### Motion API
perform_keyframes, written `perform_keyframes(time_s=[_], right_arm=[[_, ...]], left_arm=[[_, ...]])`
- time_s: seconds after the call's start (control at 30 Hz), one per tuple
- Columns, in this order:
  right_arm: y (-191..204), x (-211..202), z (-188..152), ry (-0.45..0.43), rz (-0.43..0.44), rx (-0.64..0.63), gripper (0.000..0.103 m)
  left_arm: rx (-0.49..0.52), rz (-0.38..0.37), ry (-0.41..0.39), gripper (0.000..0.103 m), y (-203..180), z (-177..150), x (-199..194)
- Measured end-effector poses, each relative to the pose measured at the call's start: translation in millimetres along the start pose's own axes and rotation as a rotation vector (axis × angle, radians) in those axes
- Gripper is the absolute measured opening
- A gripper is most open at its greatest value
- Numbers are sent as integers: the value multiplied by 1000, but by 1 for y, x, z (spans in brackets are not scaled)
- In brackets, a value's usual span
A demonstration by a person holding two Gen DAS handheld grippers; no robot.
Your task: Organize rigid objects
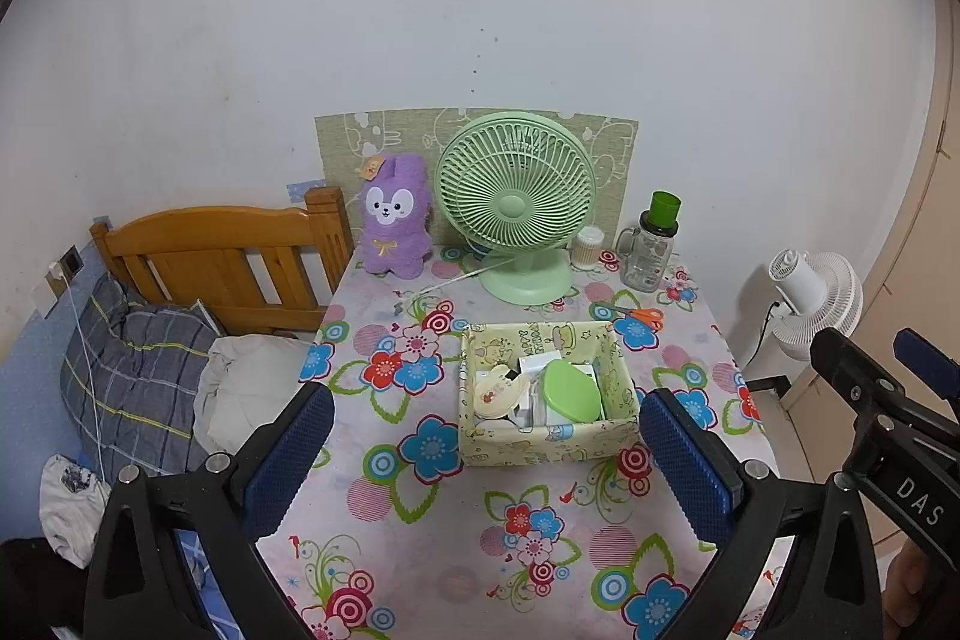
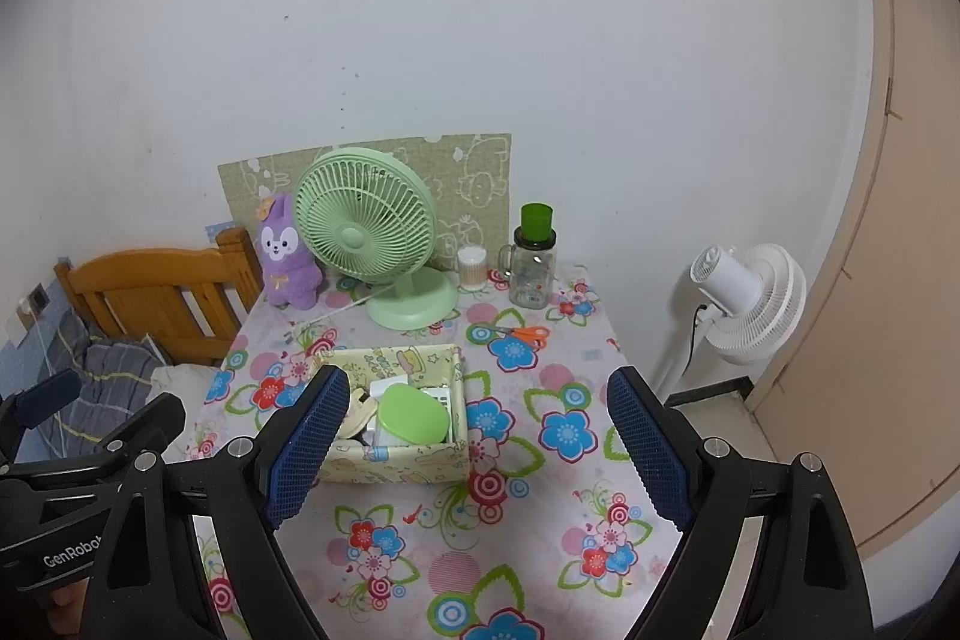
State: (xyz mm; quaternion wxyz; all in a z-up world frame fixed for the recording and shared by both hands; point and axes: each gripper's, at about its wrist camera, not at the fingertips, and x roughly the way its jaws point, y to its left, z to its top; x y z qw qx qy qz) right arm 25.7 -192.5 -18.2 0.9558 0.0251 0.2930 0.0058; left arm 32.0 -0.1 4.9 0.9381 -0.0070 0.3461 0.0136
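Note:
A pale yellow cartoon-print box (image 1: 543, 445) (image 2: 396, 463) stands mid-table and holds a green oval case (image 1: 573, 391) (image 2: 414, 415), a cream clip (image 1: 501, 391) and white items. Orange-handled scissors (image 1: 639, 317) (image 2: 519, 334) lie behind it to the right. My left gripper (image 1: 489, 451) is open and empty, above the table's near part. My right gripper (image 2: 477, 445) is open and empty beside it; its left finger (image 2: 306, 442) overlaps the box in view. The right gripper also shows in the left wrist view (image 1: 888, 376).
A green desk fan (image 1: 516, 202) (image 2: 372, 232), a purple plush (image 1: 396, 214) (image 2: 288, 253), a cotton-swab jar (image 1: 588, 247) and a green-capped glass bottle (image 1: 651, 244) (image 2: 534, 259) stand at the back of the floral table (image 1: 420, 520). A bed (image 1: 198, 268) is left; a white fan (image 2: 750, 301) is right.

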Motion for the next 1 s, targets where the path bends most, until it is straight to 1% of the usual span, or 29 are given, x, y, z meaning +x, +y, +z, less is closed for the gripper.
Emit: perform_keyframes(time_s=[0.53, 1.0], right_arm=[[-1, -1, 1, 0, 1, 9, 90], [2, -2, 1, 1, 0, 8, 90]], left_arm=[[12, -6, -8, 103, 1, 0, -2], [8, -13, 3, 103, 4, 2, -1]])
